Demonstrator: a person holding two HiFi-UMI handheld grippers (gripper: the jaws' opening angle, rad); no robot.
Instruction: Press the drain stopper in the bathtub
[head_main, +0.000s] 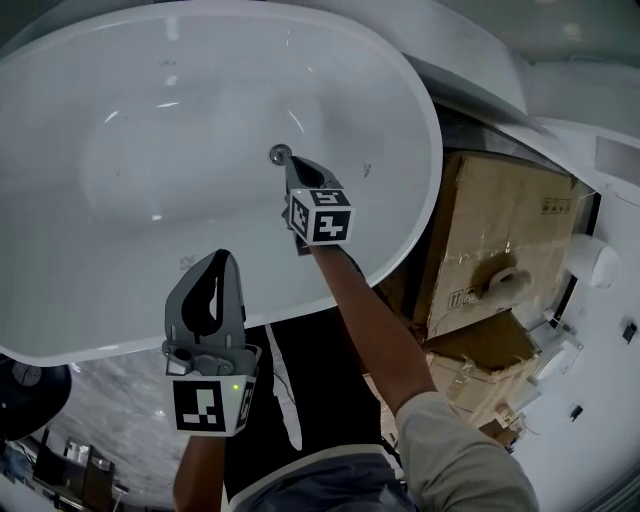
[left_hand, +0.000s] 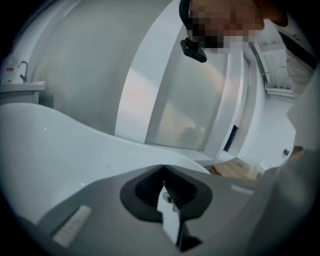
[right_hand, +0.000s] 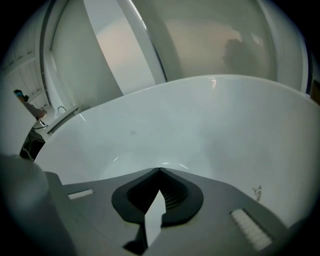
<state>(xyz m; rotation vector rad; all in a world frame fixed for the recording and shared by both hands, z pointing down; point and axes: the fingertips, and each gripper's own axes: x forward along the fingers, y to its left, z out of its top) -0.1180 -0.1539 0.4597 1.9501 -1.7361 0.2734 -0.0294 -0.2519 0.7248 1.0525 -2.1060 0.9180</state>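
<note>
On bathtub (head_main: 120, 150) floor | drain stopper (head_main: 279, 154) round, grey | right tongs (head_main: 289, 166) closed beside

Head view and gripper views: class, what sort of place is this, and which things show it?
Most likely a bathroom being fitted out, or a showroom: a white freestanding bathtub with a drain stopper, a tap over a basin, and cardboard boxes stacked beside the tub.

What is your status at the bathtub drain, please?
Right gripper shut, tips at the drain stopper, contact unclear. Left gripper shut, empty, held above the bathtub. Nothing blocking the stopper.
</note>
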